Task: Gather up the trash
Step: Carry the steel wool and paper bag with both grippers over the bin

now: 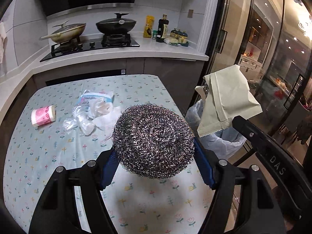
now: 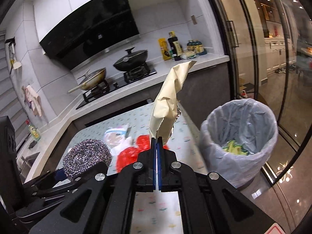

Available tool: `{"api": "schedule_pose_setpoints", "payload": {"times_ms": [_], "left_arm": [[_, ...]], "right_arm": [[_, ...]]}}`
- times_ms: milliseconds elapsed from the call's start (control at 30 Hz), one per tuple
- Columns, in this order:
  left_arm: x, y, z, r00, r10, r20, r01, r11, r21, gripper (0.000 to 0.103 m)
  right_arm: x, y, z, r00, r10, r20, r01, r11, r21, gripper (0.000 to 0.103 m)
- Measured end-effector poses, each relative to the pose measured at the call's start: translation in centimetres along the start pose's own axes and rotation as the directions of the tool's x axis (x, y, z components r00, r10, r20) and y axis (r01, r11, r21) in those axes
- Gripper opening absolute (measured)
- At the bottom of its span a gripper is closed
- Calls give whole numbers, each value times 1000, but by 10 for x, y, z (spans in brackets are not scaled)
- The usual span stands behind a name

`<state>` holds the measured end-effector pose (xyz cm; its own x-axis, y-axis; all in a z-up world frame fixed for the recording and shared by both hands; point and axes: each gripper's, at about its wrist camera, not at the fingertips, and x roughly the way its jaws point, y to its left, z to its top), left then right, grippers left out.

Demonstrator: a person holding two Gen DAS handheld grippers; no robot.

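Floral cloth covers the table (image 1: 58, 156) by the kitchen counter. Nearest, the left gripper (image 1: 154, 167) clamps a steel wool scrubber (image 1: 154, 140), raised over the table's right edge. Beyond, the right gripper (image 2: 157, 142) pinches a beige pouch (image 2: 169, 101) by its serrated end, long axis pointing upward, beside the lined trash bin (image 2: 239, 142). Farther off, plastic wrappers (image 1: 93, 111) and a pink roll (image 1: 42, 115) lie toward the table's far left corner.

Indoor light, fairly bright, warm spots glaring in the tall glass sliding door (image 1: 273, 62) at right. Strong fisheye bend + dark vignette at corners. Soft shadow under the shiny steel-wire scouring ball (image 1: 154, 140). Right wrist view: red crumpled wrapper (image 2: 134, 152) motion-blurred, foreground soft.
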<state>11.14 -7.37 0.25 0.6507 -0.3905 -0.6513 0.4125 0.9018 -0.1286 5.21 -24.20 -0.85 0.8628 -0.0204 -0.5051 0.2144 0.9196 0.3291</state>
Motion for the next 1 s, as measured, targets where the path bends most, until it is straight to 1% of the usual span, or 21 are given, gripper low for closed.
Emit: {"api": "schedule_pose_setpoints", "payload": {"times_ms": [267, 567, 667, 800, 1000], "left_arm": [[36, -55, 12, 998, -61, -30, 63, 996, 69, 68], [87, -112, 21, 993, -94, -78, 105, 982, 156, 67], [104, -126, 23, 989, -111, -102, 127, 978, 167, 68], [122, -143, 25, 986, -116, -123, 138, 972, 192, 68], [145, -160, 24, 980, -127, -153, 159, 964, 214, 68]], "right_arm": [[12, -63, 11, 997, -83, -11, 83, 995, 54, 1], [38, -125, 17, 988, -145, -49, 149, 981, 120, 1], [46, -144, 15, 985, -164, -63, 171, 975, 143, 1], [54, -166, 15, 979, -185, -81, 196, 966, 166, 1], [65, -187, 13, 973, -204, -104, 221, 958, 182, 1]]}}
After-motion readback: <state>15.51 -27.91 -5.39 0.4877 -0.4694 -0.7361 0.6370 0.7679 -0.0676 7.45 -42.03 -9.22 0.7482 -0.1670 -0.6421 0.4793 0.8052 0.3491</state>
